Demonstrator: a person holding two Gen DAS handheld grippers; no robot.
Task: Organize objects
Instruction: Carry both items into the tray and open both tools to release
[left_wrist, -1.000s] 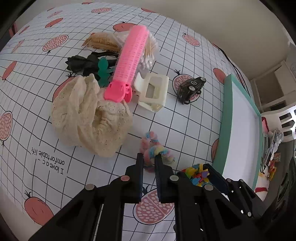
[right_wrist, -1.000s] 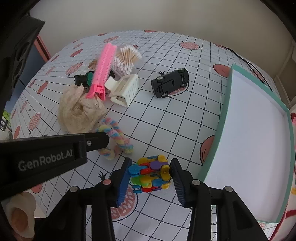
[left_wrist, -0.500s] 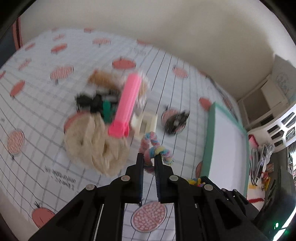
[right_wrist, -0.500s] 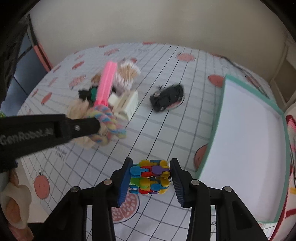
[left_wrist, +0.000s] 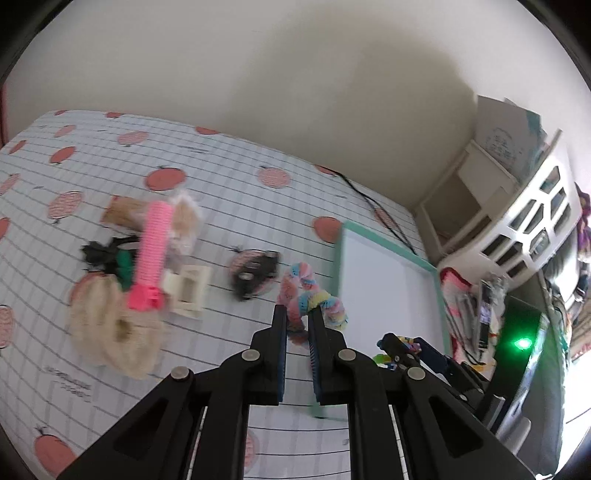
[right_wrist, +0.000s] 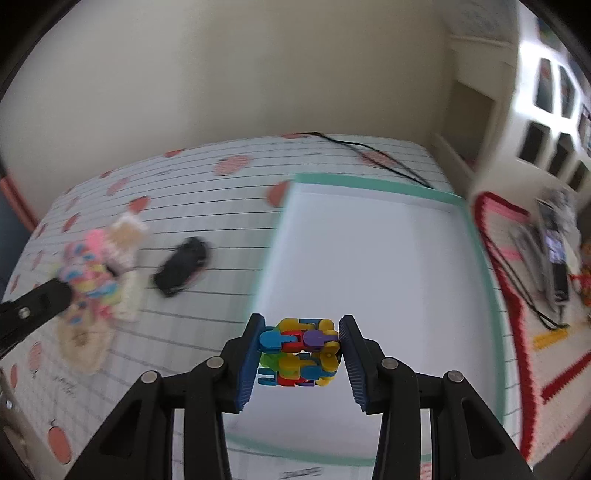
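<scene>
My left gripper (left_wrist: 297, 314) pinching pastel scrunchie (left_wrist: 314, 301), nearly closed; my right gripper (right_wrist: 301, 345) clamping multicolour block toy (right_wrist: 299, 350), teal-rimmed tray (right_wrist: 369, 182) at 12 o'clock

Mostly plastic and fabric here, nothing shiny

The matt black plastic left gripper (left_wrist: 296, 317) pinches a fuzzy pastel rainbow scrunchie (left_wrist: 312, 301), while the right gripper (right_wrist: 302, 349) with ribbed blue pads (right_wrist: 249, 360) clamps a smooth multicoloured plastic link toy (right_wrist: 298, 352). Left of the smooth matt teal-rimmed white tray (right_wrist: 369, 184): a printed cloth table cover (left_wrist: 229, 177), a glossy black plastic toy car (right_wrist: 181, 266) and a cream lace cloth (left_wrist: 110, 325).
</scene>
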